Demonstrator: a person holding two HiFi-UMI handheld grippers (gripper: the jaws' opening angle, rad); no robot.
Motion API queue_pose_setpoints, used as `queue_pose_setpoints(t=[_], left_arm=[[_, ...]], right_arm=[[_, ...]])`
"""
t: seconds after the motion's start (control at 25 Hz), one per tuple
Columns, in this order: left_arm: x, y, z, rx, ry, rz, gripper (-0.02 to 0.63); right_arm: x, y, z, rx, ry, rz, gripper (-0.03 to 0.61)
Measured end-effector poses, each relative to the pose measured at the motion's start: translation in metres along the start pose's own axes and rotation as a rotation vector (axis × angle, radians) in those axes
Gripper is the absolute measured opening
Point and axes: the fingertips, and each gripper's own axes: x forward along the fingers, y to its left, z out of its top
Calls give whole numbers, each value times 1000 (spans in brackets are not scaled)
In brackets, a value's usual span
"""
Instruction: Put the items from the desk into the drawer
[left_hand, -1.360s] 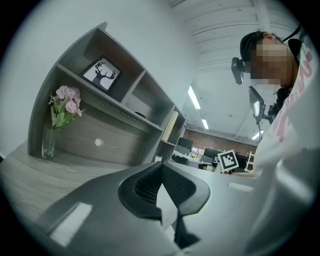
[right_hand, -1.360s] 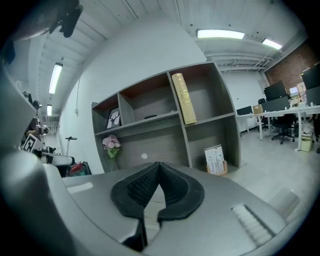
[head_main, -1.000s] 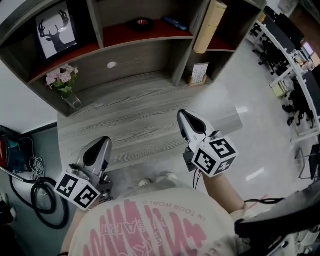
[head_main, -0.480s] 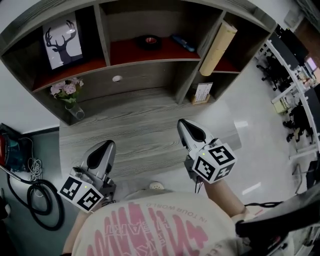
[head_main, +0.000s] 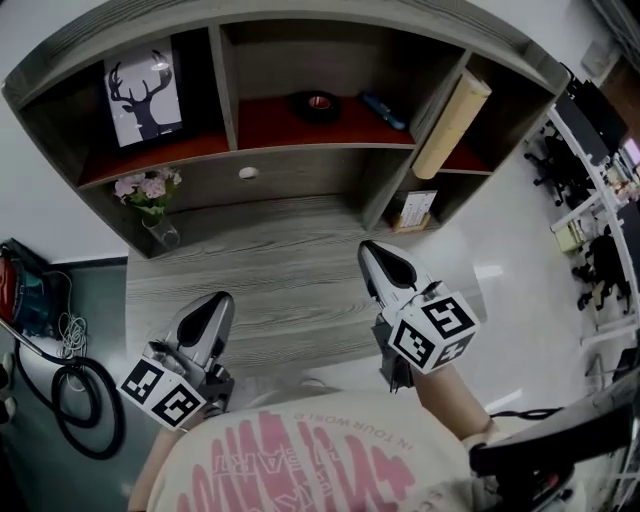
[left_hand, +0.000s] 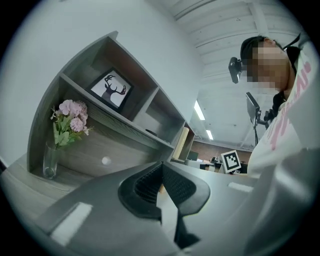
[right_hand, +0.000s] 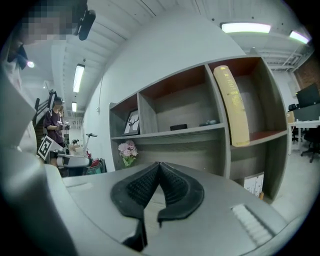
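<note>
You face the drawer (head_main: 310, 172) shut, its pale round knob (head_main: 248, 172) towards you. On the desk (head_main: 270, 265) below it, a flower vase (head_main: 163, 234) stands upright at your left and a small card (head_main: 415, 210) at your right.

framed deer silhouette print (head_main: 145, 88) standing in the upper-left shelf compartment, black hose (head_main: 60, 415) looped on the teal floor at left, red appliance (head_main: 10, 290) just beside it, dark office chairs (head_main: 600, 255) by white desks (head_main: 590, 200) far right, ceiling strip light (right_hand: 245, 27)

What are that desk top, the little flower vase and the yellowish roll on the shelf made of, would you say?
Desk top: grey wood or wood-look laminate, matt; streaky grain lines run across it.
Vase: probably clear glass; the stems show through it.
Roll: pale yellow, matt, perhaps paper or foam; the look leaves it open.
</note>
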Motion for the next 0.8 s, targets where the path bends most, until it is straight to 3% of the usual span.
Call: queue_pose_setpoints(t=[0.16,0.32,0.4,0.52,0.56,0.6,0.72,0.8], left_arm=[[-14,8,1,3,2,51,20],[-44,25,6,-32,-28,142,20],[-63,35,8,-36,-46,201,20],[-92,50,15,-38,-86,289,20],[-100,53,17,-40,-104,314,20],[-108,55,18,-42,-119,337,20],[-127,60,19,-50,-149,390,20],[-139,61,17,-57,-157,419,20]], right_arm=[[12,-2,46,-86,-31,36,5],[42,-9,94,-168,4,91,6],[62,-12,112,-221,41,123,74],[98,-20,130,-314,109,123,93],[111,-22,133,-335,139,123,134],[123,-23,135,-349,169,126,185],[156,-31,135,-358,243,103,225],[175,-40,129,-342,293,76,294]])
